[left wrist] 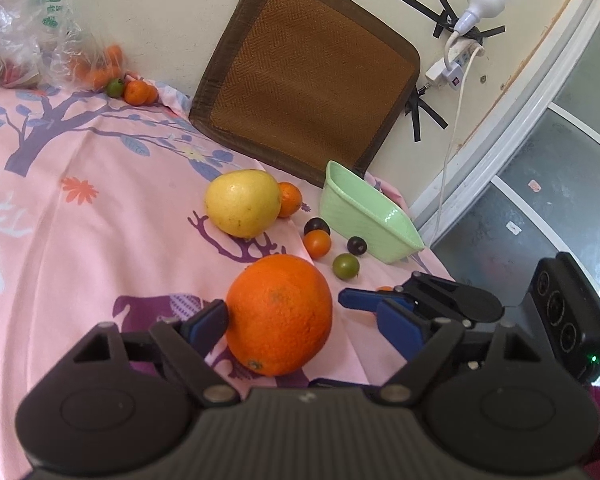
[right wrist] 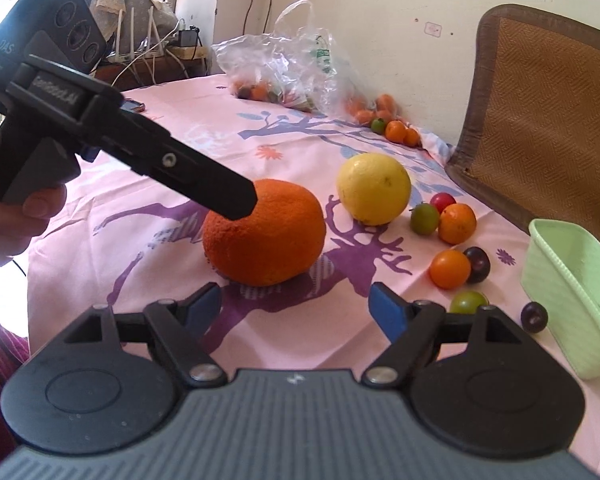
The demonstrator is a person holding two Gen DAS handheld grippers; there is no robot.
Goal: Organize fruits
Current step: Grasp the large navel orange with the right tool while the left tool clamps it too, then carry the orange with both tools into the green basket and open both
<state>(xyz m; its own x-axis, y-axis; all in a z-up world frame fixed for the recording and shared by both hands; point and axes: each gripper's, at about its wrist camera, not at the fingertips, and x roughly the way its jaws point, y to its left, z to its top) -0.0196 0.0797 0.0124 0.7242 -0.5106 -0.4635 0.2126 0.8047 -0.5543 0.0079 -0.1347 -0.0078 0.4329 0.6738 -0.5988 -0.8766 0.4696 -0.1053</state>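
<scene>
With the big orange resting free on the pink cloth between wide left gripper jaws, right gripper also wide, probably ready for the green basket.

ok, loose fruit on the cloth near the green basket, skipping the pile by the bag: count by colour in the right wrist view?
orange fruit: 3
yellow fruit: 1
green fruit: 2
red fruit: 1
dark purple fruit: 2
Total: 9
</scene>
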